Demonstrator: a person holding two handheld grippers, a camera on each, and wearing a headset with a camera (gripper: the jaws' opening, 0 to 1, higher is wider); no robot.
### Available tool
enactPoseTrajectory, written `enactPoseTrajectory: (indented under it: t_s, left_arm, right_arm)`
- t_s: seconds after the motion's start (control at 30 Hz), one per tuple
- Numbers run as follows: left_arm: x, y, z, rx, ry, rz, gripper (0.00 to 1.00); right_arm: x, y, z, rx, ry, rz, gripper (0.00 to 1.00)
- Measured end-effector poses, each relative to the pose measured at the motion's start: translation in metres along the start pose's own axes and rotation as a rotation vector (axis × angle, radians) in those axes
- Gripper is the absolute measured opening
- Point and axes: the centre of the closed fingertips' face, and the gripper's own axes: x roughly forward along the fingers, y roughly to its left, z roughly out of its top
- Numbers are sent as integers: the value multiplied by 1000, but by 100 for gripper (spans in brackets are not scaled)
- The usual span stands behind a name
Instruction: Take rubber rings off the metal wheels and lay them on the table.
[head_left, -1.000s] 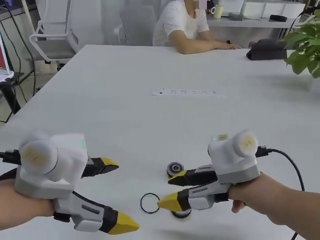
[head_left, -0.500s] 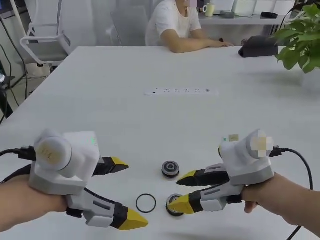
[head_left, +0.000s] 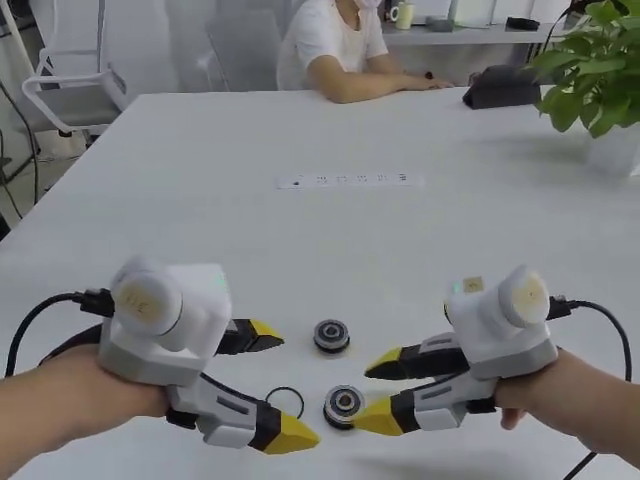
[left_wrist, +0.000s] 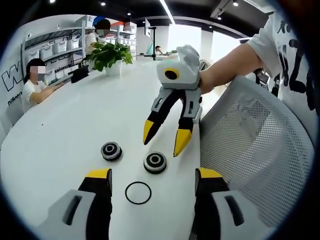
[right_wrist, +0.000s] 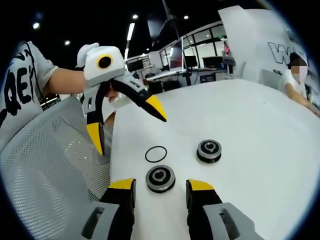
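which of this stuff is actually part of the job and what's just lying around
Job: near metal wheel, far metal wheel, loose rubber ring, left gripper and right gripper, both open.
Lying about: power strip, potted plant, black bag, mug, chair.

Right gripper (head_left: 365, 397) drawn back off near wheel (head_left: 343, 403), left gripper (head_left: 296, 388) nearer ring (left_wrist: 125, 193)

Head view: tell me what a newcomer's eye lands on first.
The left gripper and right gripper, white with yellow-tipped jaws, both open, point toward each other at the table's near edge. Between them on the white table lie the near wheel, the far wheel and a thin black rubber ring lying flat.
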Motion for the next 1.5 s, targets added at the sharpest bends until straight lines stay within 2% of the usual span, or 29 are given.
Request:
enactPoseTrajectory:
  t_s: [0.3,0.5,0.7,0.87,1.23,1.5]
  left_arm:
    - [13,-2,0,15,10,-14,55]
    - [20,-4,1,6,11,-25,50]
    - [28,-6,-2,-29,12,-36,43]
    - [34,-10,-3,-20,21,-51,39]
    - [48,-9,-2,-57,20,-56,30]
    - [55,-11,-3,-44,31,-58,22]
  right_arm:
    - [2,-1,-13,-25,31,3,32]
    - [4,-1,-14,-39,34,8,28]
    - [5,-1,-17,-59,52,13,24]
    - [8,0,-16,-68,52,21,23]
    - [11,-1,-18,-80,59,19,19]
    - [11,-2,-18,-70,54,17,18]
